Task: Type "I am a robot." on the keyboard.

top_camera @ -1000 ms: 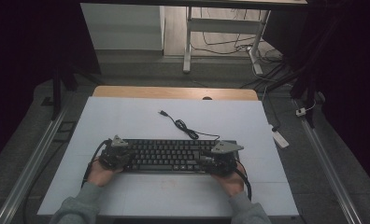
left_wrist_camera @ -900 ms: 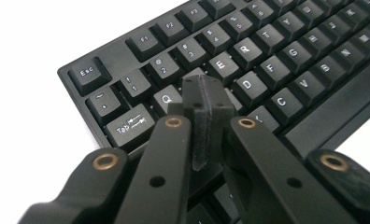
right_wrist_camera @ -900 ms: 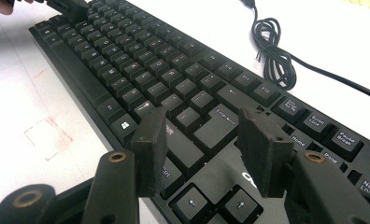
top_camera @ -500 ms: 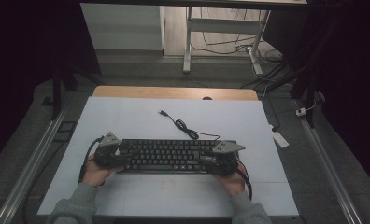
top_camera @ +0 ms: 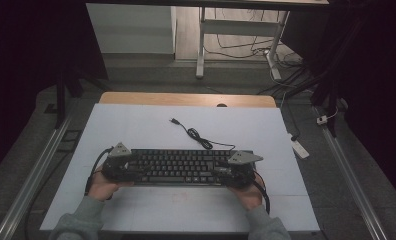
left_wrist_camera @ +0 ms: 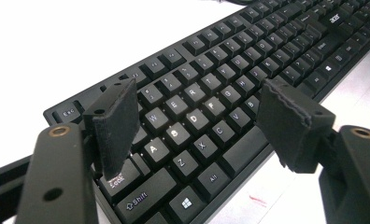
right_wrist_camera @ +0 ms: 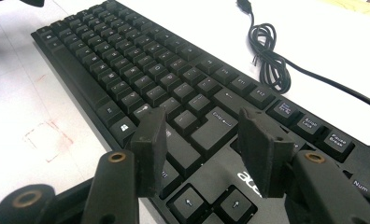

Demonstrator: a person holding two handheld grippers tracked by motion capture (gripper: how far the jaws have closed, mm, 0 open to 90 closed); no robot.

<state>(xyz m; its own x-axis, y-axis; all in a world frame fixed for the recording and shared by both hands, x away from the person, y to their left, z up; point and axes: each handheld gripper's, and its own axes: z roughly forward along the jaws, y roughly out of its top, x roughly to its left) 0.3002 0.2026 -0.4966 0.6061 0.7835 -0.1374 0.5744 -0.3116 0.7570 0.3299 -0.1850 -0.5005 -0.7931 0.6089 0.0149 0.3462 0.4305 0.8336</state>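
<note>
Black plastic keyboard (top_camera: 181,167) lies flat on the white-topped desk (top_camera: 151,125), lengthwise across the near half, just in front of the person. Its black cable (top_camera: 198,137) runs from the back edge, coils in a small bundle behind the keys and ends in a plug lying farther out on the white surface.

At the keyboard's left end, the left hand-held gripper (top_camera: 117,167) sits over the keys, with the person's left hand (top_camera: 102,186) wrapped around it from below. In the left gripper view, the left hand-held gripper (left_wrist_camera: 197,121) has its jaws spread wide apart above the letter keys; one pad hangs over the Caps Lock and Tab area, the other over the near edge by the space bar, and nothing is pinched between them.

At the right end, the right hand-held gripper (top_camera: 238,172) rests over the keyboard, held by the right hand (top_camera: 248,192). In the right gripper view, the right hand-held gripper (right_wrist_camera: 202,142) also has its jaws spread, though less widely, standing above the Enter key and the arrow keys near the printed logo, gripping nothing. Faint red marks (right_wrist_camera: 47,135) show on the white surface just beside the keyboard's near edge
</note>
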